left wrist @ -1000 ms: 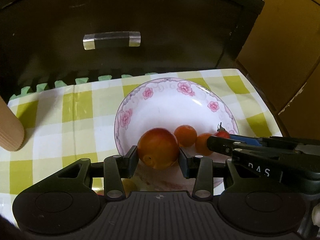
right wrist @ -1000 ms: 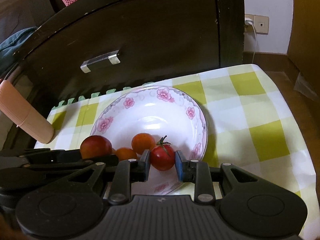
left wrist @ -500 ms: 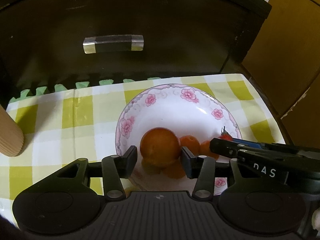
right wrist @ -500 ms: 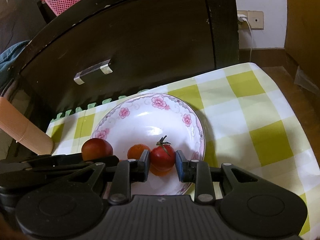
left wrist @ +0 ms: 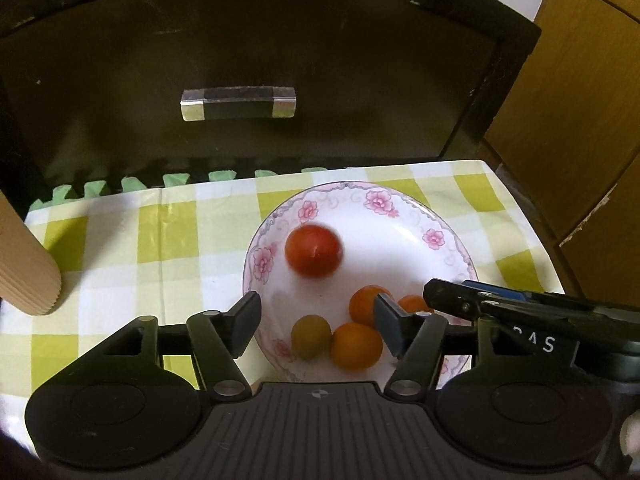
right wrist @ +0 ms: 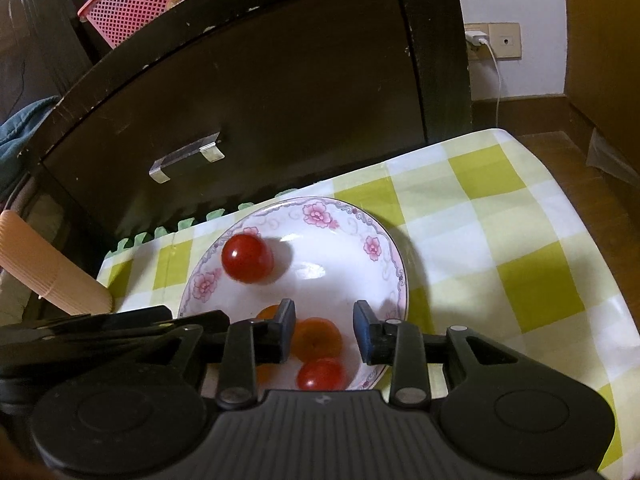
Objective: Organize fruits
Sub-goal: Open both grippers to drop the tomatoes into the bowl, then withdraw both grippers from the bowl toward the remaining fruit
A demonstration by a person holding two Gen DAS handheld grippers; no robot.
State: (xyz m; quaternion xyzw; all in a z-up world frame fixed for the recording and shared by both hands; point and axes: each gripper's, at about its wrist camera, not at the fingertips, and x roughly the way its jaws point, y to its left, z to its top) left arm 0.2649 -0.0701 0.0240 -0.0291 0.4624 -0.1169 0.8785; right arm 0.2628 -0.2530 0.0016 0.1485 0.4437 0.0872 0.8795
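- Left wrist view: the left gripper [left wrist: 316, 322] is seen with its jaws spread wide and nothing between them, poised over the near rim of the floral plate [left wrist: 404, 204].
- A large red round fruit [left wrist: 314, 250] lies on the plate's far-left part, blurred; it is judged to be rolling or just settling, which would fit the emptied jaws.
- Near the plate's front, three small orange fruits [left wrist: 356, 346] and a greenish one [left wrist: 310, 336] are gathered closely, probably because the dished plate draws them toward its low part.
- The right gripper [left wrist: 460, 300] is seen entering from the right, over the plate's edge.
- Right wrist view: the right gripper [right wrist: 324, 330] is likewise released, its jaws apart and empty above the plate [right wrist: 384, 240].
- A small red tomato [right wrist: 321, 374] lies directly beneath those jaws, beside an orange fruit [right wrist: 318, 338]; the large red fruit [right wrist: 247, 258] sits apart at the far-left rim.
- The plate rests on a green-checked tablecloth [right wrist: 500, 240] before a dark drawer cabinet [right wrist: 260, 100]; all visible fruit is on the plate, so the sorting is judged nearly done.
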